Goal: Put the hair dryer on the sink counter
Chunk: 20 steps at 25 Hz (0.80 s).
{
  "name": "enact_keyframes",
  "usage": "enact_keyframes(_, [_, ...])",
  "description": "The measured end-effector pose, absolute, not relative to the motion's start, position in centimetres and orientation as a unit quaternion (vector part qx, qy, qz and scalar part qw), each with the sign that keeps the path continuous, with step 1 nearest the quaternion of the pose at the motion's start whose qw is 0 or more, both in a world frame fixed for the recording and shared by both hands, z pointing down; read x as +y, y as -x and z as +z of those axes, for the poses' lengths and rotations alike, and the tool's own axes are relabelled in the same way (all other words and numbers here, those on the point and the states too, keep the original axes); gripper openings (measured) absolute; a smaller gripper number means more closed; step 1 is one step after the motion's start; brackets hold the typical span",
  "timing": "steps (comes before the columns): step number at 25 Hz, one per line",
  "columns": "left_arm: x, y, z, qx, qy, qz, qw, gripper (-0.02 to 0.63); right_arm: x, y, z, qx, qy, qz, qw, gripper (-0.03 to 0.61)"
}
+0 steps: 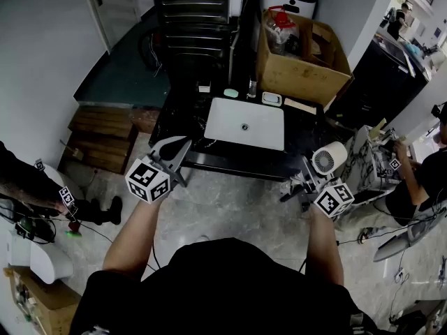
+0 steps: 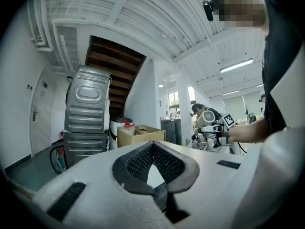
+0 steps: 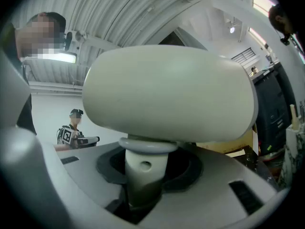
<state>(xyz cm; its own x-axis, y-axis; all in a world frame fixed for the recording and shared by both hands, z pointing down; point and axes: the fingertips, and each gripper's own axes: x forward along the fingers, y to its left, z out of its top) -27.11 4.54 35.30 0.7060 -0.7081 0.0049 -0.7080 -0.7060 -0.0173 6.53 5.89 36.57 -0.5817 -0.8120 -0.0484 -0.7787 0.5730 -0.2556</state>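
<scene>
A cream hair dryer with a round grille stands upright in my right gripper, just off the right front corner of the black sink counter. In the right gripper view the jaws are shut on the hair dryer's handle, and its big body fills the view above. My left gripper hovers at the counter's left front edge. Its pads meet at the tips with nothing between them. The white basin sits in the middle of the counter.
A cardboard box with items stands on the counter's back right. Small dishes line the wall behind the basin. A grey metal appliance is behind, a wooden pallet at left, and a seated person at right.
</scene>
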Motion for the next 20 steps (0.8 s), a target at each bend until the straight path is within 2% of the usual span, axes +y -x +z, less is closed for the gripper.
enact_keyframes(7, [2.5,32.3,35.6,0.377,0.926,-0.007,-0.001,0.014,5.4,-1.1,36.7,0.882,0.454,-0.107,0.067,0.144])
enact_keyframes(20, [0.3,36.0,35.3,0.33,0.944,0.009,0.002,0.014,5.5,3.8,35.2,0.869,0.477,-0.101,0.076,0.143])
